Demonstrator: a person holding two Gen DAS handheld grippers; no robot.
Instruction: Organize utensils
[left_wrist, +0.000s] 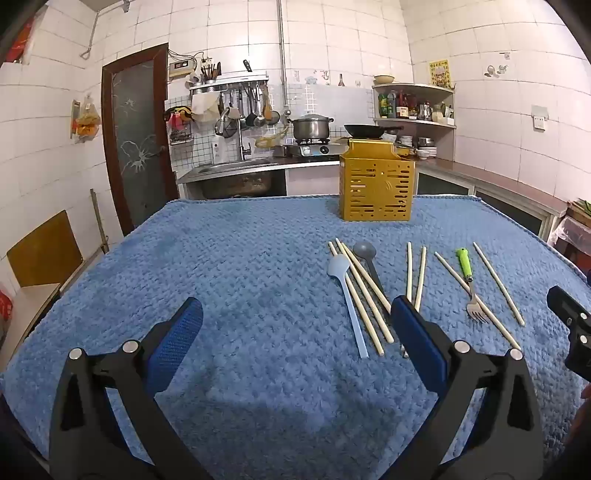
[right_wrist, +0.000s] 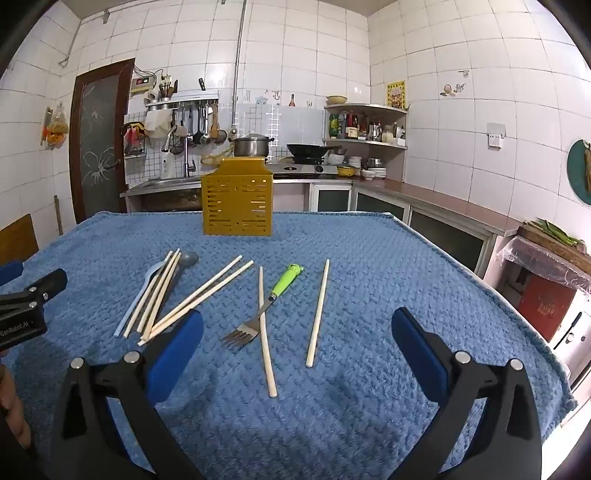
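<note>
Step in hand, by judgement: the start, nothing yet lifted or stowed. Left gripper (left_wrist: 295, 325): jaws wide, empty, above the blue cloth (left_wrist: 240, 266). Right gripper (right_wrist: 297, 332): jaws wide, empty. Yellow holder (right_wrist: 236, 197): upright at 12 o'clock, far edge. Fork (right_wrist: 258, 314), green handle, crossing one chopstick (right_wrist: 266, 332); lone chopstick (right_wrist: 317, 314) at 1 o'clock; spoons and chopstick bundle (right_wrist: 159, 291) at 10 o'clock. Next move likely needs a pinch on one thin stick; the overlaps may hinder
</note>
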